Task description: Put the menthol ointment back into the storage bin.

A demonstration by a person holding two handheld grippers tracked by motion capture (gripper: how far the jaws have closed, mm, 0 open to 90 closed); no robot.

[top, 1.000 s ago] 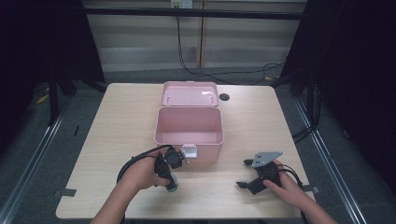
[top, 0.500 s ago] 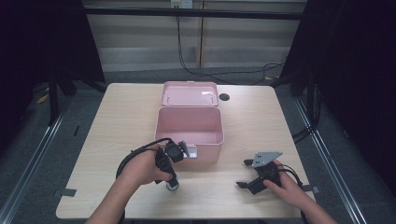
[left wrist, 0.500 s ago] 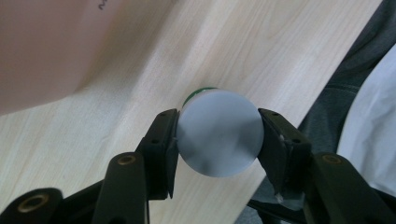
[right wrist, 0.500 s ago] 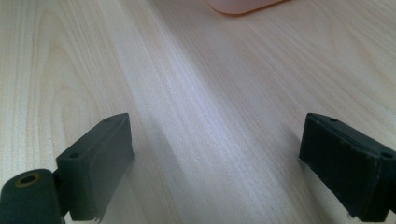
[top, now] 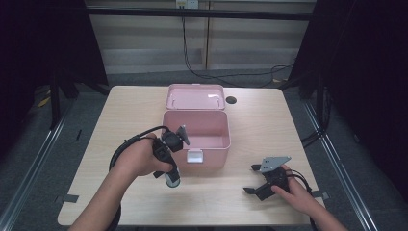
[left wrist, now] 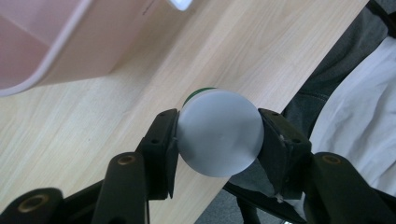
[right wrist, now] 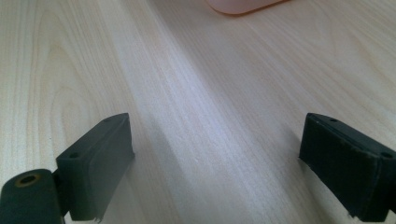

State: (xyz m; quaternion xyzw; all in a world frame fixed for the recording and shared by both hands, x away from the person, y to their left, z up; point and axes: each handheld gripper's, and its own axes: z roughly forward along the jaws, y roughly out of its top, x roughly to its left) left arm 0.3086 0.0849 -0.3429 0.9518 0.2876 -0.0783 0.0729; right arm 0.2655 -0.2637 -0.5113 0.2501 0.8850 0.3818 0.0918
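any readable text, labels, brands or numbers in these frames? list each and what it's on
None readable.
Pink box: faint dark marks by its rim in the left gripper view, too small and blurred to read.
White latch: blank.
White cap of the container in the left gripper: blank.
Right gripper and wooden table: no markings.

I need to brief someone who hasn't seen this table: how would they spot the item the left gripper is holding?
Start at the open pink box in the middle of the wooden table. Just in front of its left front corner, the left gripper is shut on a small round container, clear of the tabletop. It has a pale grey-white cap with a dark green body beneath, and it is the only small loose item there.
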